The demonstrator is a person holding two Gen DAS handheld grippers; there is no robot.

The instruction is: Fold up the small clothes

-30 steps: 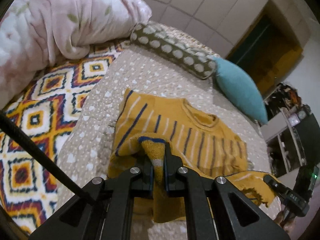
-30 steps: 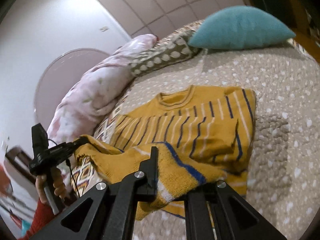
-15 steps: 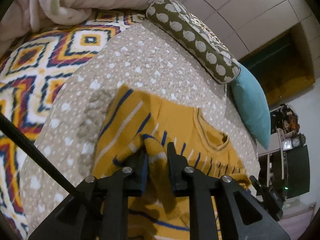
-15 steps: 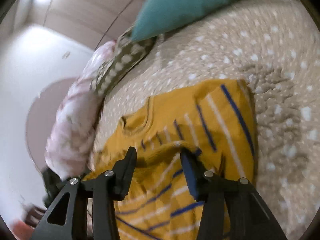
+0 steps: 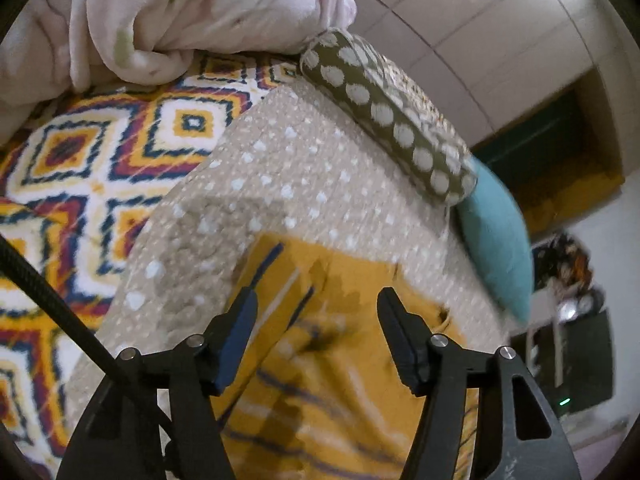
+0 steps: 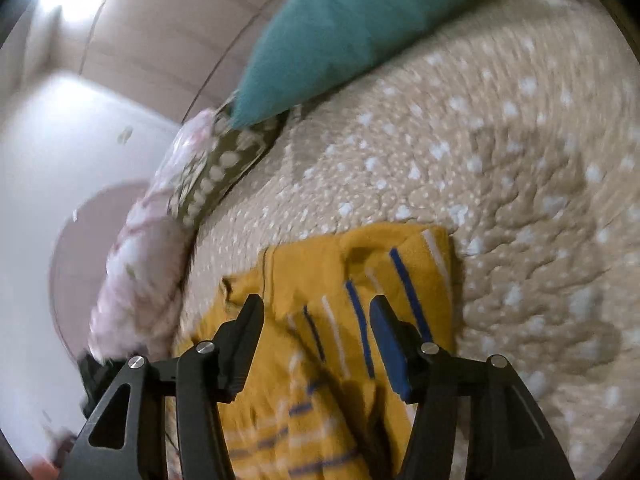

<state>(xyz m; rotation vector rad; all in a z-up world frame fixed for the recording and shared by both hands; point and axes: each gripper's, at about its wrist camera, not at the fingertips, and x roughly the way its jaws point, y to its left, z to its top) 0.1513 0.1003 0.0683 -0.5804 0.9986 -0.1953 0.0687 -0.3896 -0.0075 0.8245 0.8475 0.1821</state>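
A small mustard-yellow sweater (image 5: 320, 360) with blue and white stripes lies folded on the beige dotted bedspread (image 5: 288, 184). It also shows in the right wrist view (image 6: 344, 320). My left gripper (image 5: 316, 308) is open and empty, just above the sweater's near part. My right gripper (image 6: 316, 312) is open and empty too, over the sweater's striped top fold. Both views are blurred by motion.
A teal pillow (image 5: 496, 236) and an olive spotted bolster (image 5: 384, 116) lie at the head of the bed. A pink floral duvet (image 5: 168, 12) is bunched at the left, over a bright diamond-patterned blanket (image 5: 80, 168). The teal pillow (image 6: 360, 32) fills the top of the right view.
Both grippers carried the sweater's lower edge forward over its body, then opened and let go. The fabric now lies folded on the sweater, and both views have tilted down.
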